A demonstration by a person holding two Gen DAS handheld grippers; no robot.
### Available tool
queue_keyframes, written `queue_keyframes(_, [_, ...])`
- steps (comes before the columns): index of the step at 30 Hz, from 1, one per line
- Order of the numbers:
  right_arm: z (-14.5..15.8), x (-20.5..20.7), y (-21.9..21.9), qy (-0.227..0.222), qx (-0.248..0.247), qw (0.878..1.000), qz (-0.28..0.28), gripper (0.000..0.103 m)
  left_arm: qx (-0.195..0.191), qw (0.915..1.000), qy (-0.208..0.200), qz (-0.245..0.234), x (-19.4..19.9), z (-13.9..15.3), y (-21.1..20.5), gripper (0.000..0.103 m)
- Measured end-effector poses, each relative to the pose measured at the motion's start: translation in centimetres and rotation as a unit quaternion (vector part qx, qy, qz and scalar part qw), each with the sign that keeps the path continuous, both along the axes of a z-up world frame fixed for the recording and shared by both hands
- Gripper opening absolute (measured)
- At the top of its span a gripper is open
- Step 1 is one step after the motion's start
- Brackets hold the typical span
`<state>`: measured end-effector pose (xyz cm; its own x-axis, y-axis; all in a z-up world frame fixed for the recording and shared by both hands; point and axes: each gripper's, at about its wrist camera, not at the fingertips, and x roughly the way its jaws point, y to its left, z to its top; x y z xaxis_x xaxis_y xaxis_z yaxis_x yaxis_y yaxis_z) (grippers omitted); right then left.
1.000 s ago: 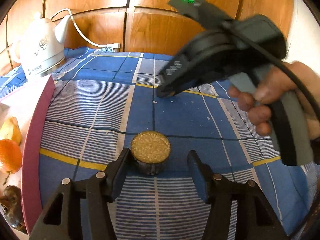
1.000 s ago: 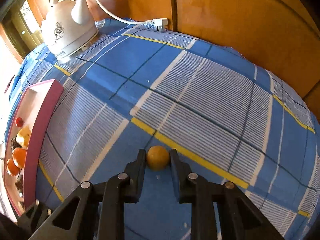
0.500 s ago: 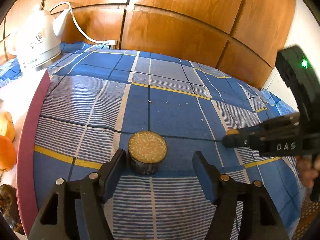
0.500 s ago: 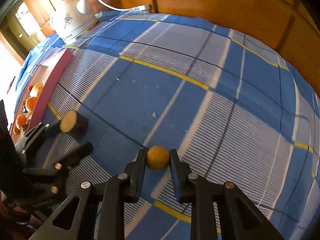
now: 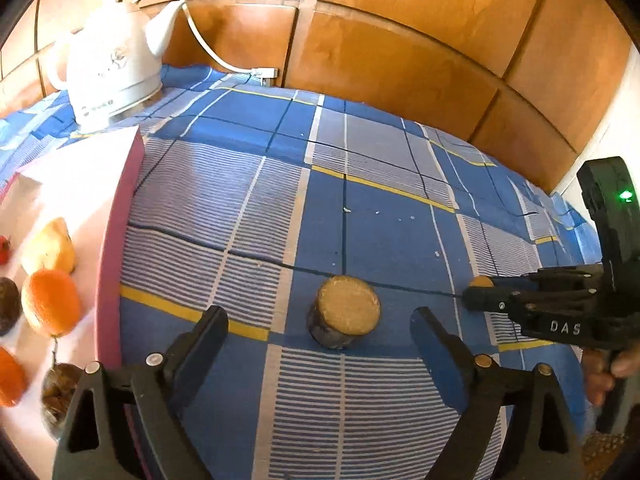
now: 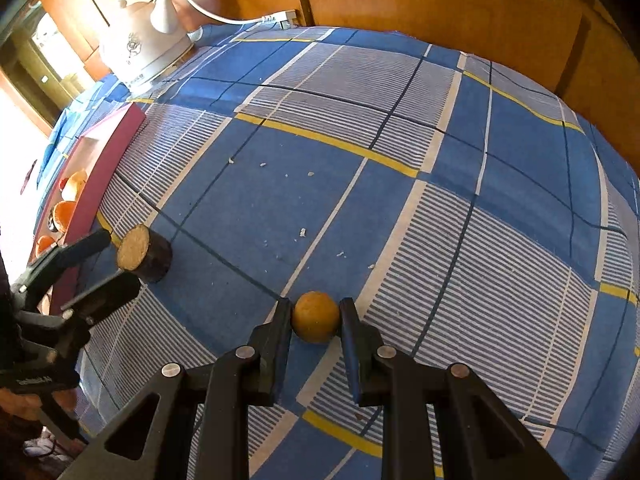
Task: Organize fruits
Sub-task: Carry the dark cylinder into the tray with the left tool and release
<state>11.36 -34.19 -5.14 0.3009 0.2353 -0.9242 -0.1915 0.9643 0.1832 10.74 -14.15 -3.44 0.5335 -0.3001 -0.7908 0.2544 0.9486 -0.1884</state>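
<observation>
A dark-skinned round piece of fruit with a tan cut face [image 5: 346, 312] stands on the blue checked cloth. My left gripper [image 5: 318, 314] straddles it; its jaws are opening and neither pad touches the piece. The right wrist view shows the same piece [image 6: 138, 250] between the left gripper's fingers [image 6: 120, 284]. My right gripper [image 6: 315, 312] is shut on a small round yellow-orange fruit [image 6: 315, 318], low over the cloth. In the left wrist view that gripper [image 5: 480, 296] reaches in from the right with the small fruit [image 5: 481, 281] at its tip.
A pink-rimmed tray [image 5: 120, 240] lies at the left with an orange [image 5: 50, 302], a yellow fruit [image 5: 50, 246] and several others in it. A white kettle [image 5: 112, 68] with its cord stands at the back left. Wooden panels close off the far side.
The left jaws have spread wide, away from the cut piece. The right gripper carried the small fruit from the middle of the cloth to the right and lower, then held still.
</observation>
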Motion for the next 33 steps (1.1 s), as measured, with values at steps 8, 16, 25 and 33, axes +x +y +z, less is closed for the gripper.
queue_keyframes(8, [0.0, 0.2, 0.1, 0.002, 0.003, 1.0, -0.001, 0.024, 0.049, 0.9985, 0.012, -0.023, 0.9, 0.1, -1.5, 0.075])
queue_keyframes(16, [0.2, 0.1, 0.3, -0.003, -0.004, 1.0, 0.005, 0.024, 0.092, 0.9947, 0.021, -0.041, 1.2, -0.8, -2.9, 0.05])
queue_keyframes(25, [0.1, 0.0, 0.7, -0.015, -0.024, 0.999, 0.02, 0.024, 0.08, 0.9957, -0.005, -0.046, -1.0, 0.6, -2.9, 0.036])
queue_keyframes(33, [0.0, -0.2, 1.1, -0.018, -0.03, 0.999, 0.023, 0.024, 0.043, 0.9984, -0.037, 0.002, -3.3, 4.3, 1.8, 0.036])
